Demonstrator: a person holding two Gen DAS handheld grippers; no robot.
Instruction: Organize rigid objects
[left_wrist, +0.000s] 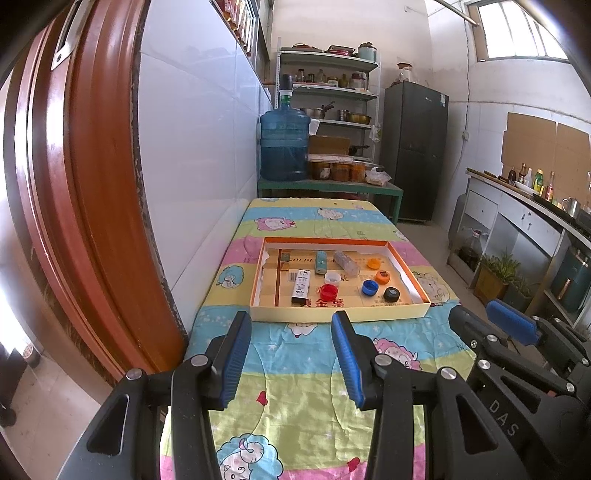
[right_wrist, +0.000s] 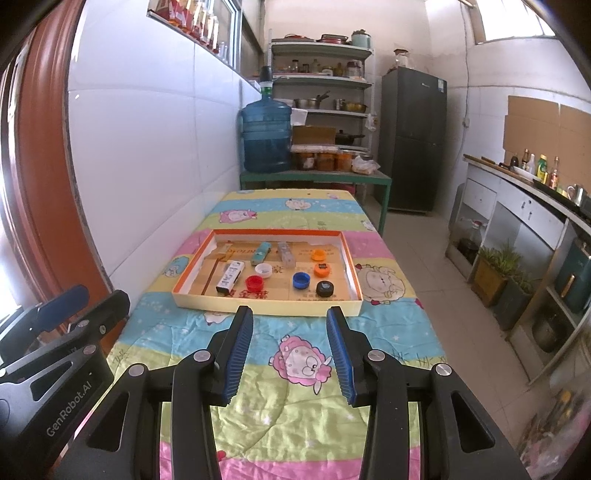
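Observation:
A shallow cardboard tray (left_wrist: 340, 312) (right_wrist: 266, 307) with an orange inner rim lies on the cartoon-print tablecloth. Inside it are a white box (left_wrist: 300, 286) (right_wrist: 231, 277), a teal tube (left_wrist: 320, 261) (right_wrist: 260, 253), a clear tube (left_wrist: 346, 263) (right_wrist: 286, 254) and several bottle caps: red (left_wrist: 328, 291) (right_wrist: 255, 283), white (left_wrist: 332, 277) (right_wrist: 263, 269), blue (left_wrist: 369, 287) (right_wrist: 301, 280), black (left_wrist: 391, 294) (right_wrist: 325, 288) and two orange (left_wrist: 382, 276) (right_wrist: 321, 269). My left gripper (left_wrist: 291, 325) and my right gripper (right_wrist: 290, 317) hover open and empty just short of the tray's near wall.
A tiled wall and a red door frame (left_wrist: 92, 184) run along the left. Behind the table stands a green bench with a blue water jug (left_wrist: 283, 144) and jars, then shelves and a dark fridge (left_wrist: 415, 147). A kitchen counter (right_wrist: 524, 206) lines the right side.

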